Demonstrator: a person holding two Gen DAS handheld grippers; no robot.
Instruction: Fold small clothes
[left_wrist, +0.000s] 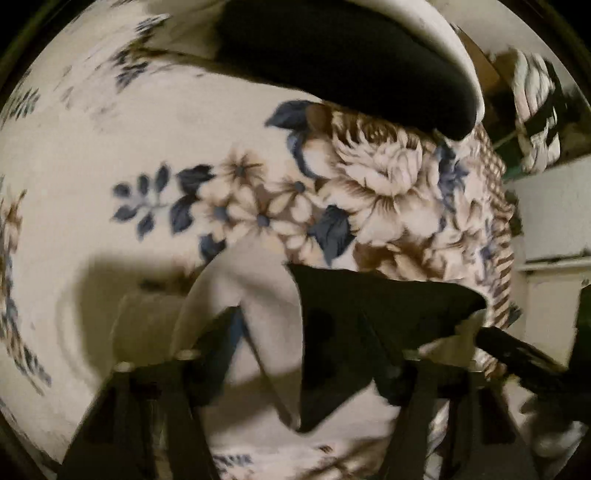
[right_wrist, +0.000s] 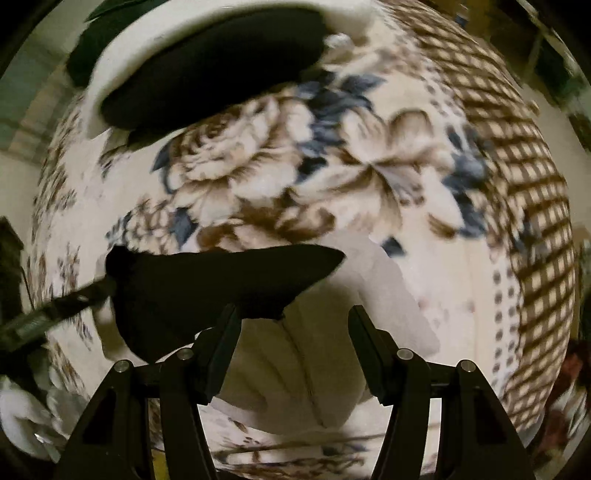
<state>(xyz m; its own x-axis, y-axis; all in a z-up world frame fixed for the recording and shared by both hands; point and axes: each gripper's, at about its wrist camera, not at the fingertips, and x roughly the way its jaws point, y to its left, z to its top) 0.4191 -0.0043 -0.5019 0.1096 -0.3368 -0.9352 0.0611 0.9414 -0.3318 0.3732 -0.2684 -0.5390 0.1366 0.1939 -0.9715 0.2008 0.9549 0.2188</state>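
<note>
A small white and black garment (left_wrist: 255, 291) lies on a floral blanket (left_wrist: 92, 166) right under both grippers. Its black flap (left_wrist: 369, 314) covers the right finger of my left gripper (left_wrist: 301, 319). That gripper's left finger (left_wrist: 221, 339) rests over the white cloth, and the jaws stand apart. My right gripper (right_wrist: 293, 314) hangs open above the white part (right_wrist: 388, 295), the black flap (right_wrist: 221, 280) reaching its left finger. A left gripper finger (right_wrist: 66, 308) meets the flap's far corner. Another black piece with a white rim (right_wrist: 207, 81) lies farther off.
The blanket's brown checked border (right_wrist: 517, 184) runs along the right side. A striped bundle of cloth (left_wrist: 535, 110) and a white ledge (left_wrist: 546, 206) lie beyond the blanket's edge. Something white and fluffy (right_wrist: 22, 413) sits at the lower left.
</note>
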